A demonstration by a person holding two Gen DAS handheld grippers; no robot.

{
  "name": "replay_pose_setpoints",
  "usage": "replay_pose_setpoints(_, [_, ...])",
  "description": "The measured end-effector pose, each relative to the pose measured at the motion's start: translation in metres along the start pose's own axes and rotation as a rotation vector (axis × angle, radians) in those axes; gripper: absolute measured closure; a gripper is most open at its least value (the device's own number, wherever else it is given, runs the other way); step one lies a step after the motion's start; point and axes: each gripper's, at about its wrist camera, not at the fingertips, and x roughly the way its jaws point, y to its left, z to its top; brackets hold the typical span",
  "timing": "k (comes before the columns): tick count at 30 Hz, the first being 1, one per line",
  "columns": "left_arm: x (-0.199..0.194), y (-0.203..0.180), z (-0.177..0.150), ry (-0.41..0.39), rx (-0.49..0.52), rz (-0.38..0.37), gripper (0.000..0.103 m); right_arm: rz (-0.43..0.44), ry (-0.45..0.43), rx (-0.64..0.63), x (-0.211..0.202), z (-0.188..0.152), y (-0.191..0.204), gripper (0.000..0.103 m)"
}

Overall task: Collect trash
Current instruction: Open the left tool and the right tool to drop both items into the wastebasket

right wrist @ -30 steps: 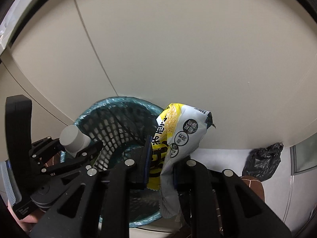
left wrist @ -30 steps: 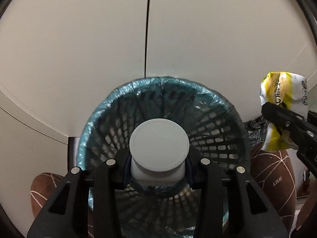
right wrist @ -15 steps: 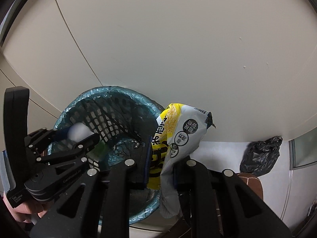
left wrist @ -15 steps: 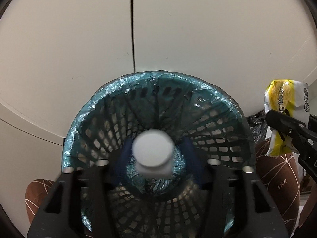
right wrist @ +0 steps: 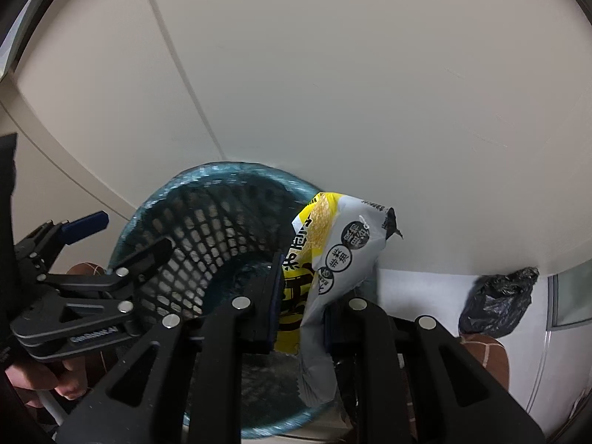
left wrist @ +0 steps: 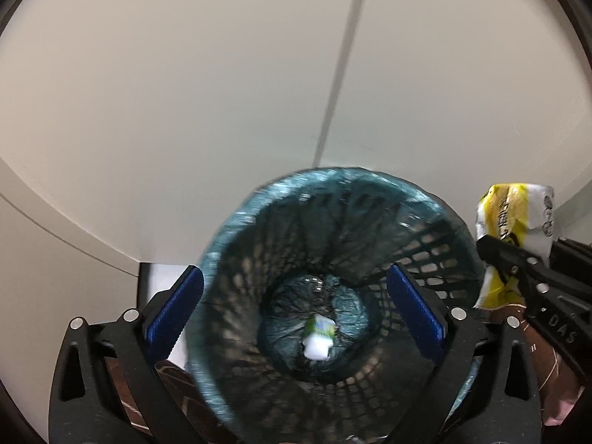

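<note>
A black mesh bin with a teal bag liner (left wrist: 333,199) (right wrist: 207,222) stands against the wall. My left gripper (left wrist: 296,310) hangs over its mouth, jaws opening wide with nothing between the blue pads (left wrist: 414,310). A white bottle with a green label (left wrist: 318,338) lies at the bottom of the bin. My right gripper (right wrist: 299,310) is shut on a yellow and grey snack wrapper (right wrist: 333,255) (left wrist: 514,222), held at the bin's right rim. The open left gripper (right wrist: 122,236) also shows at the left of the right wrist view, with a hand (right wrist: 48,377) on it.
A cream wall (left wrist: 222,92) with a vertical seam rises right behind the bin. A knotted black plastic bag (right wrist: 495,307) lies on the floor to the right. Brown patterned cushions (right wrist: 484,351) (left wrist: 547,366) sit beside the bin.
My left gripper opened and let go of the white bottle, which fell to the bin's bottom. The right gripper keeps its hold on the wrapper, edging nearer the bin.
</note>
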Motion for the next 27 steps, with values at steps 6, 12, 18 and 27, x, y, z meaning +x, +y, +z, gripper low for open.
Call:
replay_pose_setpoints(6, [-0.006, 0.033, -0.001, 0.019, -0.052, -0.004, 0.006, 0.025, 0.027, -0.022, 0.021, 0.007, 0.026, 0.083])
replay_pose_setpoints(12, [-0.007, 0.046, -0.003, 0.032, -0.067, 0.004, 0.006, 0.047, 0.053, -0.017, 0.034, 0.009, 0.036, 0.078])
replay_pose_setpoints(18, [-0.006, 0.047, 0.002, 0.037, -0.074, 0.006, 0.006, 0.072, 0.056, -0.018, 0.032, 0.008, 0.034, 0.048])
replay_pose_setpoints(27, [-0.013, 0.050, 0.007, 0.023, -0.072, 0.014, 0.006, 0.065, 0.046, 0.005, 0.022, 0.006, 0.022, 0.022])
